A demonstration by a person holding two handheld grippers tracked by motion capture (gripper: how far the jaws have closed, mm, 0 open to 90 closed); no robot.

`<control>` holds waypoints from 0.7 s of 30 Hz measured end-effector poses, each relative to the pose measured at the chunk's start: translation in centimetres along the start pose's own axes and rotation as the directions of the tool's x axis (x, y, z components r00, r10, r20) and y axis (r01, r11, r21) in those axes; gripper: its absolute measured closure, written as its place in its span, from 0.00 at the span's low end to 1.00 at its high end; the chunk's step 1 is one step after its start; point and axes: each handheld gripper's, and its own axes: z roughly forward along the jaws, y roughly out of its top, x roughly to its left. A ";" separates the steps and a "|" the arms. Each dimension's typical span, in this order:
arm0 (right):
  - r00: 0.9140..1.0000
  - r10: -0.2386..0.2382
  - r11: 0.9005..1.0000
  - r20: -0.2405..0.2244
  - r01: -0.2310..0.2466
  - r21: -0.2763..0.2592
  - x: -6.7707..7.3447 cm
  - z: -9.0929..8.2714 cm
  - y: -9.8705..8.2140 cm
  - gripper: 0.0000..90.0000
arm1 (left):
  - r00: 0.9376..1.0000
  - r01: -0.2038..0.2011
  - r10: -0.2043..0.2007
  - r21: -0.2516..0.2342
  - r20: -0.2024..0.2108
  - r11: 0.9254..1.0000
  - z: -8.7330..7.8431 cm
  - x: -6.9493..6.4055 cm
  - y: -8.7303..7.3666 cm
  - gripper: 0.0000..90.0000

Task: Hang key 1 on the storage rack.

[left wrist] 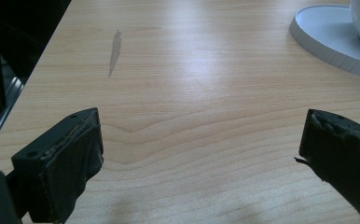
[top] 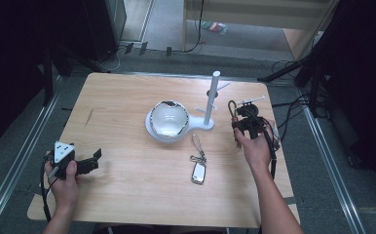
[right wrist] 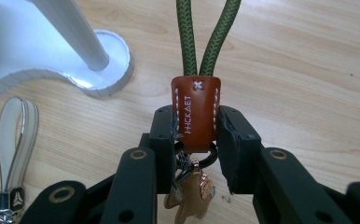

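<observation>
Nearest you, your left gripper (top: pixel 96 160) rests low over the wooden table (top: pixel 127 190), well to the near left of the white stand (top: pixel 210 109). Its jaws are spread wide with nothing between them; in the left gripper view bare wood lies between the two black pads (left wrist: pixel 71 163), and the rim of the stand's round base (left wrist: pixel 327 44) shows at the far right.

Also on your side of the stand, a second keychain (top: pixel 198 165) lies flat on the table, just near of the stand's base. Its thin strap runs toward the base and its pale, silvery fob points toward you. In the right gripper view its grey strap loop (right wrist: pixel 17 135) lies on the wood to the left of the jaws.

Your right gripper (top: pixel 238 126) sits just to the right of the stand's post. Its jaws pinch the brown leather tab (right wrist: pixel 196 112) of the green cord keychain (top: pixel 232 108), one pad on each side of the tab. The green cord loop (right wrist: pixel 208 32) stands out beyond the jaws, close beside the post's foot (right wrist: pixel 108 60). A small tan charm (right wrist: pixel 190 198) hangs from a dark ring under the tab.

The stand's post rises with thin white pegs (top: pixel 252 100) sticking out, one toward your right gripper. Left of the post, a white bowl (top: pixel 169 119) sits on the stand's round base.
</observation>
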 end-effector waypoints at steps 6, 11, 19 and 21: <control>1.000 0.030 0.998 -0.001 -0.030 -0.051 -0.3 -0.9 0.1 0.77 | 1.000 0.000 0.000 0.000 0.000 1.000 0.0 0.0 0.0 0.00; 0.999 0.032 0.993 0.006 -0.031 -0.110 -0.5 -1.8 0.1 0.77 | 1.000 -0.001 0.001 -0.002 -0.001 1.000 0.0 0.0 0.0 0.00; 0.999 0.029 0.984 0.017 -0.026 -0.176 -0.3 -2.9 0.2 0.77 | 1.000 -0.002 0.002 -0.001 -0.001 1.000 0.0 0.0 0.0 0.00; 0.999 0.037 0.981 0.018 -0.033 -0.192 -0.3 -3.1 0.2 0.77 | 1.000 -0.002 0.002 -0.001 -0.001 1.000 0.0 0.0 0.0 0.00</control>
